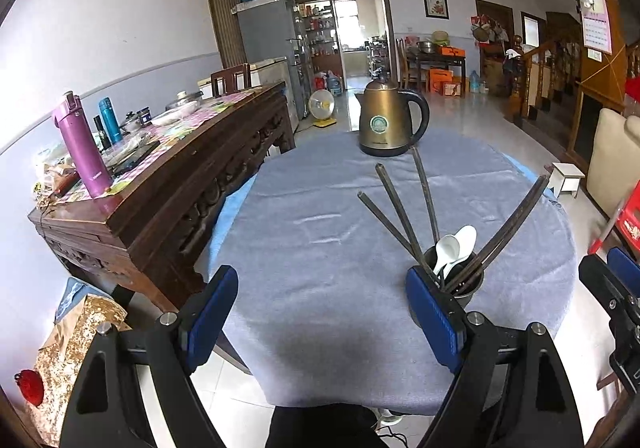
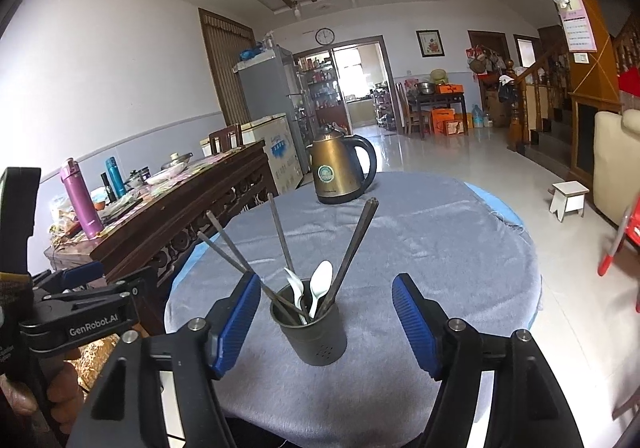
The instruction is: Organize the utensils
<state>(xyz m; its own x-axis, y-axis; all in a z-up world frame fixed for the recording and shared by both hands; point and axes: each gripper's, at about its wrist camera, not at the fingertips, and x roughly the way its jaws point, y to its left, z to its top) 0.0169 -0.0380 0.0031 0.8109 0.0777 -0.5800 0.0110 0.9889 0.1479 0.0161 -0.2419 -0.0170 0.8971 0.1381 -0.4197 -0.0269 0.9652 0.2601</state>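
Observation:
A dark metal utensil cup [image 2: 310, 332] stands upright on the grey cloth of the round table [image 2: 420, 248]. It holds several dark chopsticks [image 2: 354, 248] fanning outward and two white spoons [image 2: 320, 286]. My right gripper [image 2: 324, 320] is open, its blue pads either side of the cup and apart from it. My left gripper [image 1: 320, 312] is open over bare cloth, left of the cup [image 1: 460, 280]; its right pad [image 1: 430, 312] stands in front of the cup's left side. Chopsticks [image 1: 394, 208] and spoons [image 1: 454, 248] show there too.
A bronze electric kettle [image 1: 386, 120] stands at the table's far edge. A carved wooden sideboard [image 1: 168, 184] with a purple flask [image 1: 82, 150] and clutter lies left. A red chair [image 2: 624, 240] and white stool [image 2: 568, 198] stand right. A hand [image 2: 36, 396] holds the left gripper.

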